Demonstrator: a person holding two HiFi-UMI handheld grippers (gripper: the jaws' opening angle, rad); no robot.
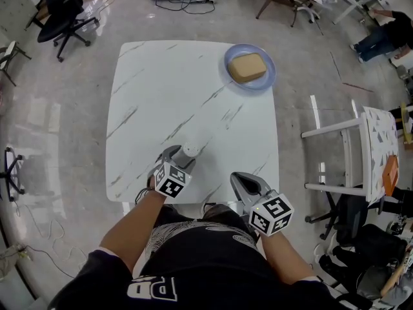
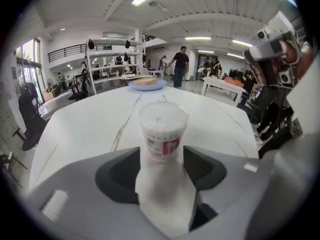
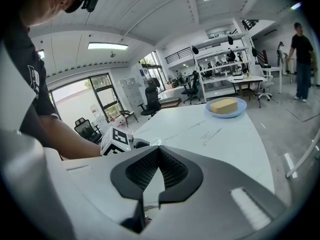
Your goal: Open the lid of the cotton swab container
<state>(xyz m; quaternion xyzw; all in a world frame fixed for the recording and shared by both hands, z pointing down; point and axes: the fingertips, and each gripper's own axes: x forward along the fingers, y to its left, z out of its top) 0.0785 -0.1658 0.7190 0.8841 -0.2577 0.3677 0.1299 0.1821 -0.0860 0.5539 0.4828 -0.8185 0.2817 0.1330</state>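
Note:
The cotton swab container point(image 1: 191, 151) is a small clear tub with a white lid and a red and white label, upright near the front of the white marble table point(image 1: 161, 82). In the left gripper view the container point(image 2: 163, 129) stands right at my left gripper point(image 2: 161, 156), its lower body between the two wide-spread jaws; no pad visibly presses on it. My left gripper point(image 1: 177, 154) sits just left of the tub. My right gripper point(image 1: 240, 178) hovers over the table's front edge to the right, jaws point(image 3: 156, 151) shut with nothing in them. The lid is on.
A blue plate point(image 1: 269, 77) with a tan block point(image 1: 248, 67) sits at the table's far right corner. A white side stand point(image 1: 361, 141) is to the right and a black office chair point(image 1: 61, 18) at the far left. A person point(image 2: 180, 64) stands in the background.

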